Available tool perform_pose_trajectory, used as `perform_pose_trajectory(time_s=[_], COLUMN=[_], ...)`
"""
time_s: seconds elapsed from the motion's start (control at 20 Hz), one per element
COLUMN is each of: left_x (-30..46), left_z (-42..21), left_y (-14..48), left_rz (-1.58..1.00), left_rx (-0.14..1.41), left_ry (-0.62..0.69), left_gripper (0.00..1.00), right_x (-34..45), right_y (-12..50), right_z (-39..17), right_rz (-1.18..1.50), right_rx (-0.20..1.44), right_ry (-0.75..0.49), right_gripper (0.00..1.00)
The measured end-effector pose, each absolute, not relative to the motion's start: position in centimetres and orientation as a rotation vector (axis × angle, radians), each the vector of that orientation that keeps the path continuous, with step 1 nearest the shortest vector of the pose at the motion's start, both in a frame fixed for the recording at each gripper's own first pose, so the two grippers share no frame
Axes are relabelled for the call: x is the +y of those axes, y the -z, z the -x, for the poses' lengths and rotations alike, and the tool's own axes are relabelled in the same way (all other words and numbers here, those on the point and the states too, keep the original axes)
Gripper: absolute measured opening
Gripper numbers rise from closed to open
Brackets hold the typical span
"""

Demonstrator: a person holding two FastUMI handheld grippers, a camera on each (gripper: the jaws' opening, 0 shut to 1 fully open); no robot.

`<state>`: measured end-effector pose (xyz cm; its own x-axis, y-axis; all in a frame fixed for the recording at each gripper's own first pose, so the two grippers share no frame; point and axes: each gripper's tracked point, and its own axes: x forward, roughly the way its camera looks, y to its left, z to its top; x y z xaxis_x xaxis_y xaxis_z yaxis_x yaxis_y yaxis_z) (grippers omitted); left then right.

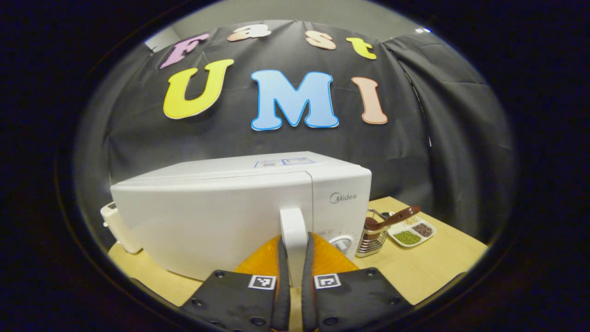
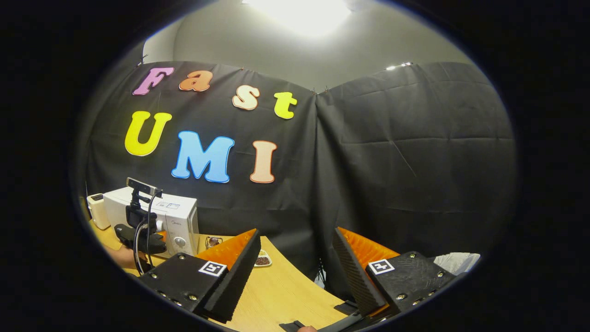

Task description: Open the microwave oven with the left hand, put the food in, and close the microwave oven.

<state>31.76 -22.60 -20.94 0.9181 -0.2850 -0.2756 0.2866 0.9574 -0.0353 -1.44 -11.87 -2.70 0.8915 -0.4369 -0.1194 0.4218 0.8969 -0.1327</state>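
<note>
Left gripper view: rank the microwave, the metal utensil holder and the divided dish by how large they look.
1. microwave, by far.
2. metal utensil holder.
3. divided dish, about the holder's size; it sits farther back, so this order is unsure.

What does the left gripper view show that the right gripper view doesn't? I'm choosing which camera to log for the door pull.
Left gripper view alone: the left gripper shut on the door handle, and a metal utensil holder.
Right gripper view alone: the right gripper open over the table, and a ceiling light.
Both: the white microwave, closed, and the divided dish of grains.
</note>
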Motion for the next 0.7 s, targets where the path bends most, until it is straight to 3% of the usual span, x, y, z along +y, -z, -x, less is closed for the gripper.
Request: perform_pose_trajectory(time_s=[0.15,0.25,0.7], left_x=[-22.0,-21.5,-18.4], left_z=[-30.5,-28.3,-22.3], left_y=[21.3,20.1,20.4], left_rz=[0.031,0.005,-0.001], left_rx=[0.330,0.262,0.300], left_ry=[0.278,0.275,0.286], left_gripper=[0.08,0.08,0.08], right_x=[-11.8,-11.8,-10.0], right_y=[2.8,3.1,3.6], right_z=[1.8,1.8,1.0], right_rz=[0.098,0.091,0.028], right_rx=[0.147,0.149,0.123], right_ry=[0.431,0.419,0.269], right_gripper=[0.96,0.96,0.96])
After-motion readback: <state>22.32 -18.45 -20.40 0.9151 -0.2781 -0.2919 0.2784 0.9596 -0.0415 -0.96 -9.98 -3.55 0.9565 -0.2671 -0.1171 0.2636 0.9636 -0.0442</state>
